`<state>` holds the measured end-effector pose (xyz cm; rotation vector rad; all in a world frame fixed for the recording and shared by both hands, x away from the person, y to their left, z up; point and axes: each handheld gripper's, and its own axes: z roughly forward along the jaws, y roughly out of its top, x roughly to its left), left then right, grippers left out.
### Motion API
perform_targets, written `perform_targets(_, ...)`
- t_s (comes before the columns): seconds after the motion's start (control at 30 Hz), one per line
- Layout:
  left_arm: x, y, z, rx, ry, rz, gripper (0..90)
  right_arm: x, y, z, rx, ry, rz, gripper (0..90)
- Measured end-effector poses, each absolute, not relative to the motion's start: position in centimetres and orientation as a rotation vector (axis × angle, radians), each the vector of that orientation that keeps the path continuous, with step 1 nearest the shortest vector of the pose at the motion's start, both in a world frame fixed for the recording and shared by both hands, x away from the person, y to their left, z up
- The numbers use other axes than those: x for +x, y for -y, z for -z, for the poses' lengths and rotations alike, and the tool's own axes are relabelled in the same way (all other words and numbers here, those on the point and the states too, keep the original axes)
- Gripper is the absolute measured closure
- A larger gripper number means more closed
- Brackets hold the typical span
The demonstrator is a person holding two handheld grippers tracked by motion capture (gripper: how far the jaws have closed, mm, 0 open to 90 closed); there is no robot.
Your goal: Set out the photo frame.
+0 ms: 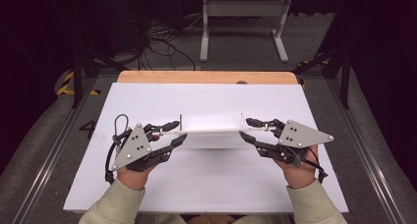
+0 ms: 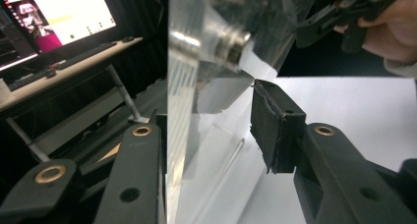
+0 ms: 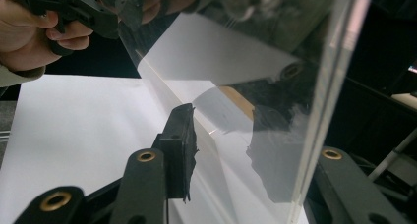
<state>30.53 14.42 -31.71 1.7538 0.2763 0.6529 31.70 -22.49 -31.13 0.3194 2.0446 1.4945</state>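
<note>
A painted figure "4" (image 1: 88, 128) stands on the grey floor (image 1: 39, 135) at nine o'clock of the white table (image 1: 147, 184). The monitor (image 2: 59, 22) at ten o'clock in the left gripper view bears text too small to read.

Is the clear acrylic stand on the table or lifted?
Lifted: the clear acrylic stand hangs between both grippers, with its shadow on the white table below.

Clear acrylic panel (image 3: 275, 86) between the right tool's (image 3: 246, 150) black jaws, above white table (image 3: 74, 126).
</note>
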Motion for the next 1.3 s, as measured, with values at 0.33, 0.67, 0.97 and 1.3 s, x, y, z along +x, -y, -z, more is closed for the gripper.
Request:
perform_targets(0.33, 30.1, -14.6, 30.5, 1.723, -0.252, -0.648, 63.5, 31.1, 22.7, 30.0, 0.335, -1.992, -1.549, 57.1)
perform_targets(0.67, 29.9, -15.3, 29.7, 1.682, -0.247, -0.567, 65.0, 29.5, 22.7, 28.8, 0.346, -1.942, -1.57, 57.6)
perform_targets(0.97, 29.9, -15.7, 29.3, 1.657, -0.273, -0.511, 63.7, 28.2, 22.4, 28.0, 0.36, -1.905, -1.595, 59.7)
perform_targets(1.3, 30.4, -15.0, 29.5, 1.66, -0.328, -0.594, 55.5, 28.7, 22.6, 28.6, 0.344, -1.866, -1.608, 57.6)
